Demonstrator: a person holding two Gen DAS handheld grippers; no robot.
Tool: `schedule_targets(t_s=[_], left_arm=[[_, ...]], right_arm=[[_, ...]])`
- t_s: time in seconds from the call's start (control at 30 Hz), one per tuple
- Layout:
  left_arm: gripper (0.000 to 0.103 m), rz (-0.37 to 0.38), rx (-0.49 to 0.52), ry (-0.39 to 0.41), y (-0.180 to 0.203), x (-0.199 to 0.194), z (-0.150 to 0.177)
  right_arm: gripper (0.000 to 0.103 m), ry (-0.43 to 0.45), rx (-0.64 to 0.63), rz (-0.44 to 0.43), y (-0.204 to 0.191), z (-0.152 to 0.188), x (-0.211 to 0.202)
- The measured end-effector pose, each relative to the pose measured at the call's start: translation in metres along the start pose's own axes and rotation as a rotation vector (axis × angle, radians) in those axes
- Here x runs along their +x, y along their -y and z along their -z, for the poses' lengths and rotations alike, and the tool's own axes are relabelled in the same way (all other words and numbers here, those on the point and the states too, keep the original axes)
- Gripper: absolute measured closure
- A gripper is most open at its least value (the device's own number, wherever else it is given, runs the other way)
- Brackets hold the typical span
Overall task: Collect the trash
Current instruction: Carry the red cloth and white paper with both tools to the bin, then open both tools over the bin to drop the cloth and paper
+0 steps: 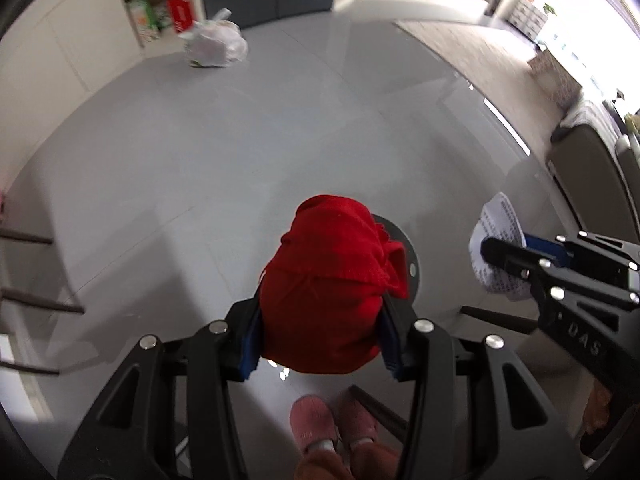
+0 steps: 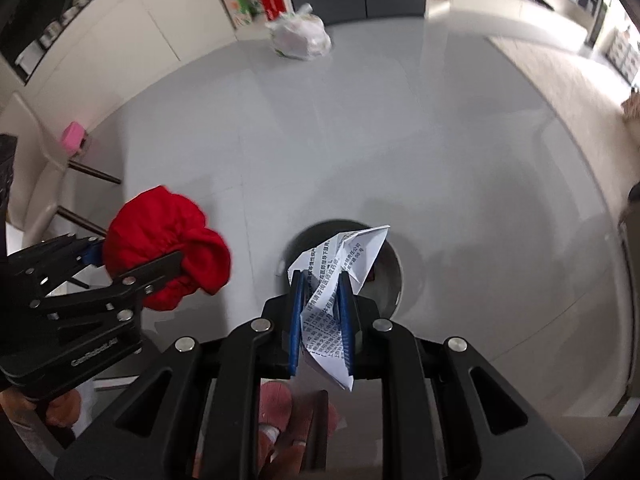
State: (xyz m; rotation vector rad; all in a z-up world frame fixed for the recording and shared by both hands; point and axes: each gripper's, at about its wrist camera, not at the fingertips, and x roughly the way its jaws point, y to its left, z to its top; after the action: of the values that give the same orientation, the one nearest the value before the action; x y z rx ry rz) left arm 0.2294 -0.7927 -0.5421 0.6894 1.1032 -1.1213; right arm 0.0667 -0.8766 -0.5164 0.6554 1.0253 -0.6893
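Holding two pieces of trash over a glass table, we start at the left gripper, whose blue pads are clamped on a bunched red cloth that bulges out ahead of the fingers. Our right gripper pinches a crumpled printed paper between nearly closed pads, the sheet's long axis running along the fingers and past their tips. Both grippers point steeply down and sit side by side, the right one near the left but apart from it. The relation that matters next: a tied white plastic bag rests at the far edge of the table, well ahead of both grippers and roughly between their lines, so neither hand looks clearly nearer. If that bag is the collection point, we judge both loads must travel forward across the table. Beneath the grey glass top we see the round pedestal base, pink slippers and chair legs; shelves with boxes stand beyond.
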Motion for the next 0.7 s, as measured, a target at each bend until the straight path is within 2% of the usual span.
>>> schedule_targets(t_s=[0.07,0.2,0.27,0.43,0.5,0.7], left_arm=[[0.055,0.007,0.019,-0.009,-0.002,0.035,-0.003],[0.048,0.019,0.04,-0.031,-0.003,0.085,-0.008],[0.048,0.021,0.05,-0.049,0.0,0.099,-0.006],[0.04,0.064,0.055,-0.079,0.007,0.097,-0.01],[0.03,0.082,0.06,-0.075,0.01,0.087,-0.01],[0.028,0.083,0.074,-0.057,0.016,0.06,-0.017]], right_arm=[[0.087,-0.013,0.005,0.0,0.007,0.002,0.03],[0.065,-0.033,0.017,0.016,0.023,0.007,0.071],[0.065,-0.039,0.024,0.021,0.028,0.009,0.08],[0.065,-0.061,0.033,0.031,0.029,0.006,0.081],[0.065,-0.062,0.034,0.035,0.029,0.0,0.076],[0.063,-0.036,0.041,0.06,0.024,-0.008,0.037]])
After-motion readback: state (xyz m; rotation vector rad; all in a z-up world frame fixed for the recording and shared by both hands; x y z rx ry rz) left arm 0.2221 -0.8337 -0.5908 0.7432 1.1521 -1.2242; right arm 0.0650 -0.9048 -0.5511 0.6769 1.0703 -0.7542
